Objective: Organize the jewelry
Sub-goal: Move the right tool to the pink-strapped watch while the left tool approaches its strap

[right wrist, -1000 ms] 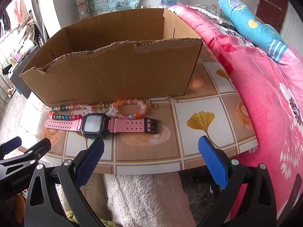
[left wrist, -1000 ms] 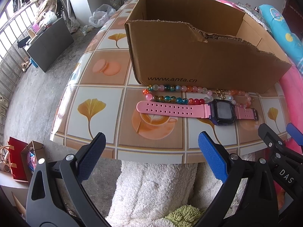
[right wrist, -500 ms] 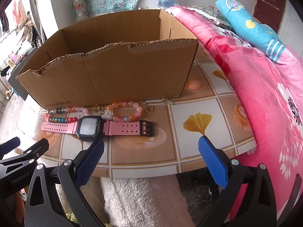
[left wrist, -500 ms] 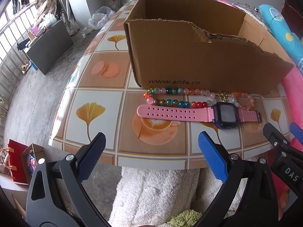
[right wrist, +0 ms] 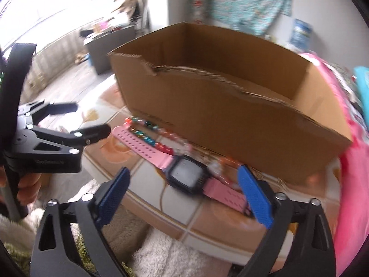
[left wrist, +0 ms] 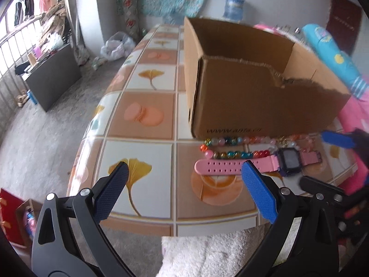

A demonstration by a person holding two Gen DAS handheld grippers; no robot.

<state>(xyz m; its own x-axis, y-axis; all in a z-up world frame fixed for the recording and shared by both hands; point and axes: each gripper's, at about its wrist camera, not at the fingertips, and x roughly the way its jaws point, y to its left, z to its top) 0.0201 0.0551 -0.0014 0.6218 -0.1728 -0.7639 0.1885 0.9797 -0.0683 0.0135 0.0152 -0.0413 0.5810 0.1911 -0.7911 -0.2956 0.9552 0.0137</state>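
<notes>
Since the earlier frames you have swung your right gripper (right wrist: 183,197) in over the desk (left wrist: 140,117) edge and rolled it, so the pink watch (right wrist: 184,173) now lies slanted between its blue pads (right wrist: 254,199). Its jaws have just been closing a little, yet they stand wide apart, and no pad presses on the watch. Your left gripper (left wrist: 182,190) has shifted left and hovers over the near desk edge, jaws spread wide, holding nothing. The watch lies flat on the desk just in front of the cardboard box (left wrist: 258,101). The beaded bracelet (left wrist: 239,146) lies between watch and box, close against the box's front wall.
</notes>
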